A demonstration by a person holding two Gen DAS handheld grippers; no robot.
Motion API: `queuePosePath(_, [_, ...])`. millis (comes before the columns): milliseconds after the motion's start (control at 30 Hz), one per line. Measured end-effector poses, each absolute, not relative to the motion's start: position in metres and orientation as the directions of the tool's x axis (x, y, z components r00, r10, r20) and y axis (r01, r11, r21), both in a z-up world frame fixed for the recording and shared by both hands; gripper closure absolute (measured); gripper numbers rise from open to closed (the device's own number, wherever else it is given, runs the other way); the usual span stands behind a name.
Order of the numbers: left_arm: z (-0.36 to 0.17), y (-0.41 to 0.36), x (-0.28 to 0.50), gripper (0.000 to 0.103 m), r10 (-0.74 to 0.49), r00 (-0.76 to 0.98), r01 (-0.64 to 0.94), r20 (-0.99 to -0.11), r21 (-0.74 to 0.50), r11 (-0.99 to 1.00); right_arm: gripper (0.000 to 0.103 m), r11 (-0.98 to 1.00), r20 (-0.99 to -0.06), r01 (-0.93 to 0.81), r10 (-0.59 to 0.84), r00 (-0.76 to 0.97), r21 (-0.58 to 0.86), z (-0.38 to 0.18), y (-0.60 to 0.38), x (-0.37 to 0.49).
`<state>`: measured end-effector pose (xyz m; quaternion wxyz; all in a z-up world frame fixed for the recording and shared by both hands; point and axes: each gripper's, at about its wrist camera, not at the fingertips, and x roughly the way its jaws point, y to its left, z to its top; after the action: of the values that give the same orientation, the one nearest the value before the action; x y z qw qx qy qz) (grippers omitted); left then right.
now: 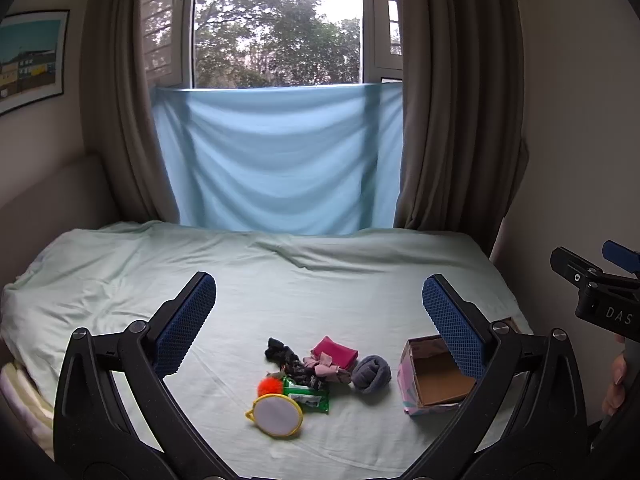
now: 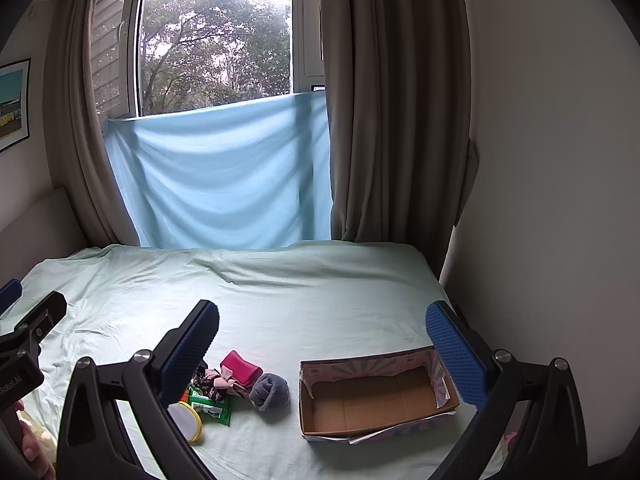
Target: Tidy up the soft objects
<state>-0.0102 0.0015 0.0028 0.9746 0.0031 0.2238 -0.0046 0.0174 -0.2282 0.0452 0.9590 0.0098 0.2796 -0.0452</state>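
A small pile lies on the pale green bed sheet (image 1: 280, 280): a rolled grey sock (image 1: 371, 373), a magenta cloth (image 1: 335, 352), a pink scrunchie (image 1: 322, 368), a dark patterned sock (image 1: 286, 356), an orange pompom (image 1: 270, 386), a green wipes pack (image 1: 308, 394) and a yellow-rimmed round mirror (image 1: 278, 415). An open cardboard box (image 2: 376, 396) stands empty to the right of the pile. My left gripper (image 1: 320, 320) is open above the pile, holding nothing. My right gripper (image 2: 324, 344) is open above the box and grey sock (image 2: 271, 392), holding nothing.
A blue cloth (image 1: 276, 160) hangs under the window behind the bed, with brown curtains (image 1: 452, 120) at both sides. A white wall (image 2: 560, 160) runs close along the right of the bed. The right gripper shows at the edge of the left wrist view (image 1: 600, 288).
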Motion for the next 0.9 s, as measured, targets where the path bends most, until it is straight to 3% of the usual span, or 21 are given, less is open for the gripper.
queuePosePath(600, [0.0, -0.007, -0.023, 0.0, 0.054, 0.907, -0.056, -0.417, 0.007, 0.998, 0.0, 1.0, -0.526, 0.025, -0.031, 0.85, -0.02, 0.045, -0.231, 0.019])
queuePosePath(900, [-0.053, 0.011, -0.023, 0.0, 0.103, 0.854, -0.091, -0.509, 0.048, 0.995, 0.0, 0.997, -0.548, -0.079, 0.068, 0.834, 0.004, 0.009, -0.219, 0.032])
